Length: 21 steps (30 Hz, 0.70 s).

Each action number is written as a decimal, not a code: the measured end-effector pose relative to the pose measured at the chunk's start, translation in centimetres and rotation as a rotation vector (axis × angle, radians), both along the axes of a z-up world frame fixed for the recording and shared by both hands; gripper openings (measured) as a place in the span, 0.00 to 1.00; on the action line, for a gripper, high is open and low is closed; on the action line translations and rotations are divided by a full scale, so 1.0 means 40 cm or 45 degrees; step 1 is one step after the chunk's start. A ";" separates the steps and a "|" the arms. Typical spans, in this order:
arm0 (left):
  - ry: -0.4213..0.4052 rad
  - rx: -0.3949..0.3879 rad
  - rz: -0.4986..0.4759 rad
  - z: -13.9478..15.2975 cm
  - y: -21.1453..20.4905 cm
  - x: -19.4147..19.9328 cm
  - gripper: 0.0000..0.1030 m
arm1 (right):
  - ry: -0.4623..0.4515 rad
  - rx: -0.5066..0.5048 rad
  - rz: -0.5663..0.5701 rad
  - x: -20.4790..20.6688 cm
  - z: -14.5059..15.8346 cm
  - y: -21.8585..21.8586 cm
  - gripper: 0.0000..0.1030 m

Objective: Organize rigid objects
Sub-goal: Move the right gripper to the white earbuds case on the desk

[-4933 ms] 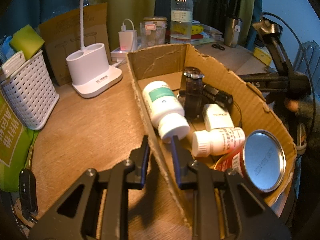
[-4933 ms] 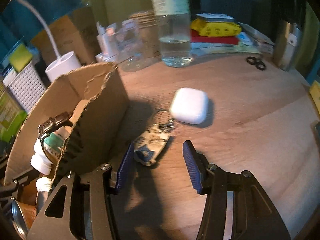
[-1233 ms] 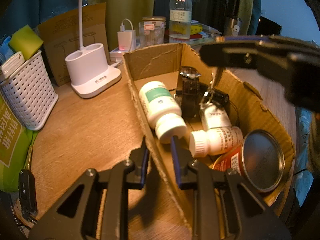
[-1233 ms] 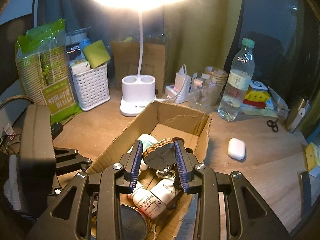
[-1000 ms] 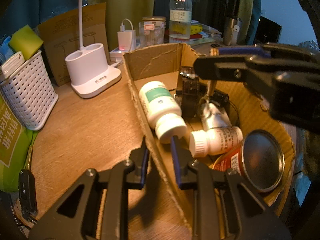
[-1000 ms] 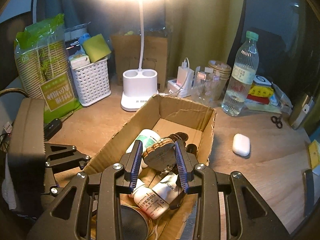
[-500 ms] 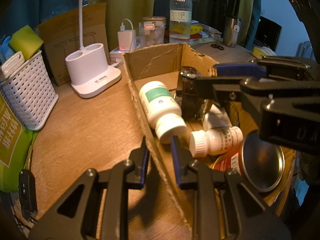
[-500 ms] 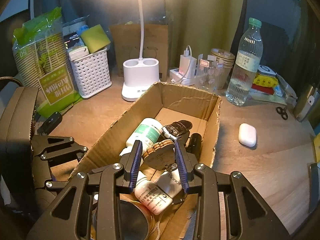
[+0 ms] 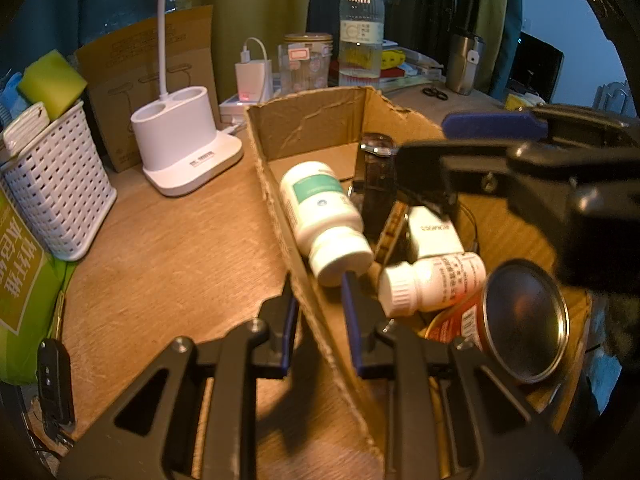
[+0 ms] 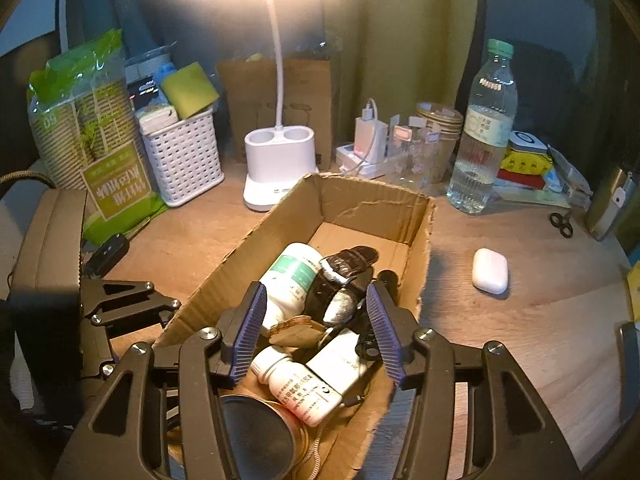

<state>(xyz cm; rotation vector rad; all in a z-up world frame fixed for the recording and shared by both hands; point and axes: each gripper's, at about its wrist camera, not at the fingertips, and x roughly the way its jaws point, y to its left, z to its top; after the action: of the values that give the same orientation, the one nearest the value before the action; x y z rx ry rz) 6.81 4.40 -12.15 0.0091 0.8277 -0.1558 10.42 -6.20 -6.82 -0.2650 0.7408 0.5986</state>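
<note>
So the left tool [image 9: 316,296] is clamped down on the near side wall of the box [image 9: 320,128], one finger outside and one inside, right by the cap of the big bottle [image 9: 320,216]. The right tool [image 10: 316,328] is hanging over the box with its fingers spread wide and nothing between them. The keychain [image 10: 296,334] lies just below it, loose inside the box, resting on the pile between the big green-label bottle [image 10: 290,280] and the small bottle [image 10: 302,388]. From the left camera you only catch its edge [image 9: 394,228] wedged between the big bottle and the white charger [image 9: 434,232]. Also in the box: a watch [image 10: 344,276] with a dark strap draped over the stuff in the middle, and a can [image 10: 256,436] lying on its side at the near end, shiny bottom [image 9: 524,320] facing the left camera. The far end of the box is just bare cardboard floor. Out on the counter [image 10: 520,332], an earbud case [image 10: 490,270] sits to the right of the box, well apart from it. Behind the box there's a lamp [image 10: 276,168] that's switched on, a white basket [image 10: 184,156], a water bottle [image 10: 484,136] and small scissors [image 10: 562,224] off at the right edge.
</note>
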 end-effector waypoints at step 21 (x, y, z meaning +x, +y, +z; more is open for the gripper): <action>0.001 0.000 0.000 0.000 0.000 0.000 0.22 | -0.071 0.107 -0.221 0.040 0.045 -0.136 0.58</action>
<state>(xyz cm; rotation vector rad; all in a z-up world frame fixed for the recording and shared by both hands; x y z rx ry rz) 6.81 4.40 -12.14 0.0088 0.8280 -0.1560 12.03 -11.63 -5.01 -0.1372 0.6753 0.4548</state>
